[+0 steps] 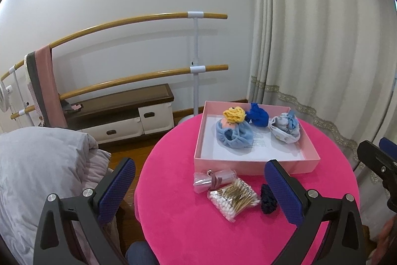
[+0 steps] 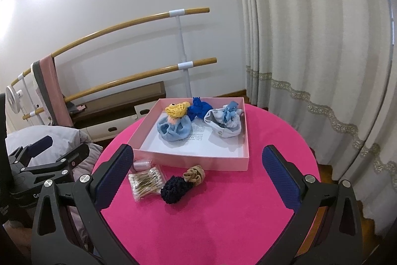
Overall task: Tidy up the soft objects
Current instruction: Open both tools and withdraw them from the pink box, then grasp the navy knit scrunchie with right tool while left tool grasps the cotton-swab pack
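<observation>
Sorting looks midway: both empty hand-held grippers, left (image 1: 198,186) and right (image 2: 198,174), gape above the round pink velvet worktop (image 2: 211,222), where the dark navy crocheted scrunchie (image 2: 175,189) awaits grasping beside the shallow pink cardboard box (image 2: 191,160).

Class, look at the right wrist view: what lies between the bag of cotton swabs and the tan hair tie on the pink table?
The dark navy scrunchie lies between the bag of cotton swabs and the tan hair tie.

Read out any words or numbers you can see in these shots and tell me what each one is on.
"100 PCS": clear plastic bag of wooden cotton swabs, printed along its upper edge.
"Go", cut off: black body of the left tongs, seen from the right wrist view.
Too small to read: grey printed lines on the white paper lining the shallow pink cardboard box.
</observation>
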{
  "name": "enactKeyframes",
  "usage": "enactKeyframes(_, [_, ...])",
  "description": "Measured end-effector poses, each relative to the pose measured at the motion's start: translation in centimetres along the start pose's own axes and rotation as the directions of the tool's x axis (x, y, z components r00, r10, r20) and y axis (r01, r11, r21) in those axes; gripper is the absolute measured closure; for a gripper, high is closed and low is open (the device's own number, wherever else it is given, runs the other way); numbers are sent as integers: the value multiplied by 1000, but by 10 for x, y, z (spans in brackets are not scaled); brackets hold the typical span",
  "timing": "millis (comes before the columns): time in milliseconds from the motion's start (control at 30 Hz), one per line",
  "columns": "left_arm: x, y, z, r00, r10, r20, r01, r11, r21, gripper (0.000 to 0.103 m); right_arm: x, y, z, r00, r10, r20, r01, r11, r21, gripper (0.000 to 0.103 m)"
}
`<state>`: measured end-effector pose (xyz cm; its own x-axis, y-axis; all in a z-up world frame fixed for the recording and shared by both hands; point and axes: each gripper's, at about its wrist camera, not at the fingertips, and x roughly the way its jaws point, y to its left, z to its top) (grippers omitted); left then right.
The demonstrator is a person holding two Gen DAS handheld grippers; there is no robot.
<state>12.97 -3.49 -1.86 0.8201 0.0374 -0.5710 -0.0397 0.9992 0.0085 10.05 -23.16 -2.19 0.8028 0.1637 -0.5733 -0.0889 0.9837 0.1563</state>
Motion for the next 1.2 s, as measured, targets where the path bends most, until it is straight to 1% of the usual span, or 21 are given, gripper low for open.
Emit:
enactKeyframes(300, [6,4,-5,1000,16,-13,-16,1000,-11,0,7,-2,-3,1000,-3,-25,3,1000,4,0])
enactKeyframes(400, [19,7,-9,999,20,-48,-21,1000,-18,0,18,-6,-7,998,-7,-61,8,1000,15,0])
enactKeyframes(600, [41,4,-19,995,8,-96,-8,1000,4,0,44,-9,-20,990,-9,-143,12,1000,18,0])
enactKeyframes(833, [78,0,-34,986,6,-168,-1,999,32,0,77,-15,-40,970,-6,-241,10,1000,15,0])
enactKeyframes(933, [94,-2,-40,981,2,-195,5,999,35,0,89,-17,-48,960,12,-281,-5,1000,24,1])
enactKeyframes(1100, [118,-6,-45,973,-10,-229,19,999,37,0,110,-17,-58,941,48,-336,-37,998,41,10])
enactKeyframes(1200, [131,-8,-47,970,-12,-243,22,999,42,0,121,-15,-63,924,111,-365,-90,993,75,16])
